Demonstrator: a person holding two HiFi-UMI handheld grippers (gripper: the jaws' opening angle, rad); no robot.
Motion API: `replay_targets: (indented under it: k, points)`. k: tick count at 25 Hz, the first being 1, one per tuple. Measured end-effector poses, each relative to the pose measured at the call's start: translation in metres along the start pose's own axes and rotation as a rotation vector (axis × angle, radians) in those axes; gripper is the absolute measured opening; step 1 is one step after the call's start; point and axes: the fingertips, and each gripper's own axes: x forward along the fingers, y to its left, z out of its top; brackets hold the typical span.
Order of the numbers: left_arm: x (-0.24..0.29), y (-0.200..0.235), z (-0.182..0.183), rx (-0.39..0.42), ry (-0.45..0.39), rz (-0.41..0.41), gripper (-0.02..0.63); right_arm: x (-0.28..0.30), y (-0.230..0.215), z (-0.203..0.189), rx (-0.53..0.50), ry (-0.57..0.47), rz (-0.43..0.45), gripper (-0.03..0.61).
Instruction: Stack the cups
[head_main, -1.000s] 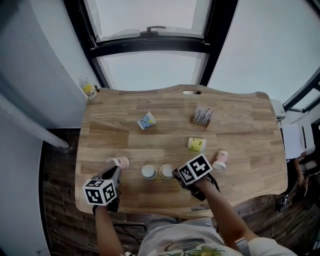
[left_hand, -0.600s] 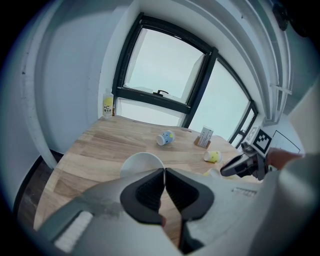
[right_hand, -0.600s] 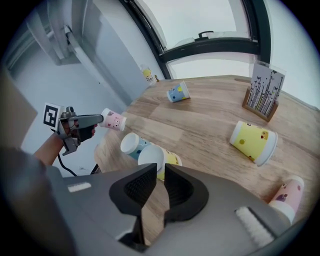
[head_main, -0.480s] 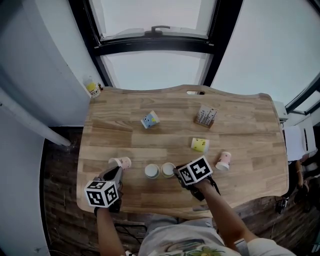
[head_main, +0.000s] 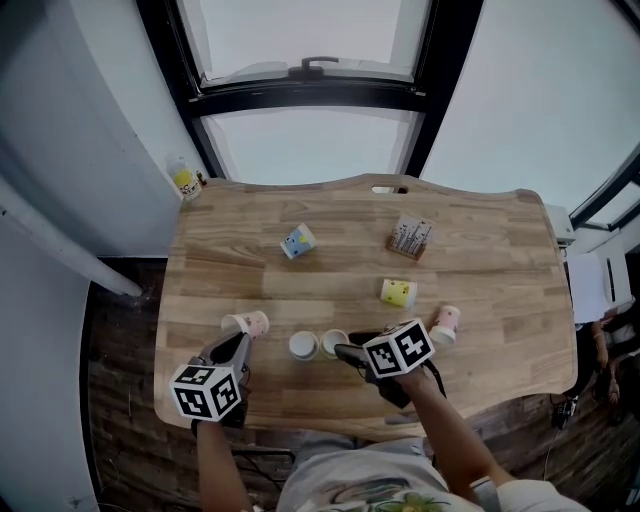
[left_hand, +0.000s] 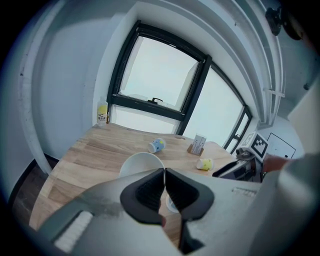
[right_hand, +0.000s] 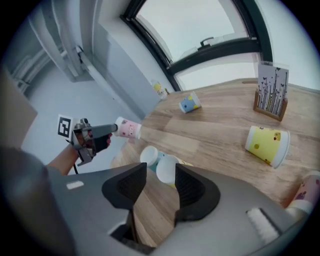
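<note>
My left gripper (head_main: 236, 343) is shut on the rim of a pink paper cup (head_main: 245, 323), held tilted just above the table's front left; its white inside (left_hand: 141, 162) fills the left gripper view above the closed pads. Two cups stand upright side by side, one teal (head_main: 303, 345) and one yellowish (head_main: 333, 342). My right gripper (head_main: 349, 352) is open just behind the yellowish cup (right_hand: 166, 170); its jaws have just been opening and nothing is pressed between them. Other cups lie on their sides: blue (head_main: 297, 241), yellow (head_main: 397, 292), and pink (head_main: 443, 322).
A wooden card holder (head_main: 411, 237) stands at the back right of the wooden table (head_main: 500, 260). A small bottle (head_main: 183, 180) sits at the back left corner. A dark-framed window runs behind the table. The front edge is right under both grippers.
The right gripper's jaws have opened and let go of the yellowish cup, drawing back a little. The left gripper has risen slightly with the pink cup.
</note>
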Motion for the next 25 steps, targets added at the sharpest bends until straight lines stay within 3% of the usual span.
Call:
replay_targets:
  k: [4,8,12,14,21,25]
  points:
    - [-0.002,-0.030,0.012,-0.025,-0.052,-0.112,0.017,-0.020,0.027,0.030,0.009,-0.204,0.129,0.184]
    - [-0.005,-0.064,0.025,-0.144,-0.129,-0.292,0.017,-0.032,0.041,0.043,0.069,-0.309,0.216,0.210]
    - [-0.008,-0.088,0.033,-0.267,-0.190,-0.426,0.017,-0.041,0.054,0.047,0.311,-0.405,0.429,0.272]
    - [-0.009,-0.099,0.032,-0.325,-0.211,-0.486,0.017,-0.043,0.056,0.046,0.405,-0.438,0.491,0.284]
    - [-0.005,-0.136,0.025,-0.509,-0.258,-0.584,0.017,-0.047,0.047,0.040,0.572,-0.574,0.516,0.373]
    - [-0.002,-0.162,0.014,-0.542,-0.233,-0.658,0.017,-0.049,0.039,0.037,0.626,-0.609,0.472,0.376]
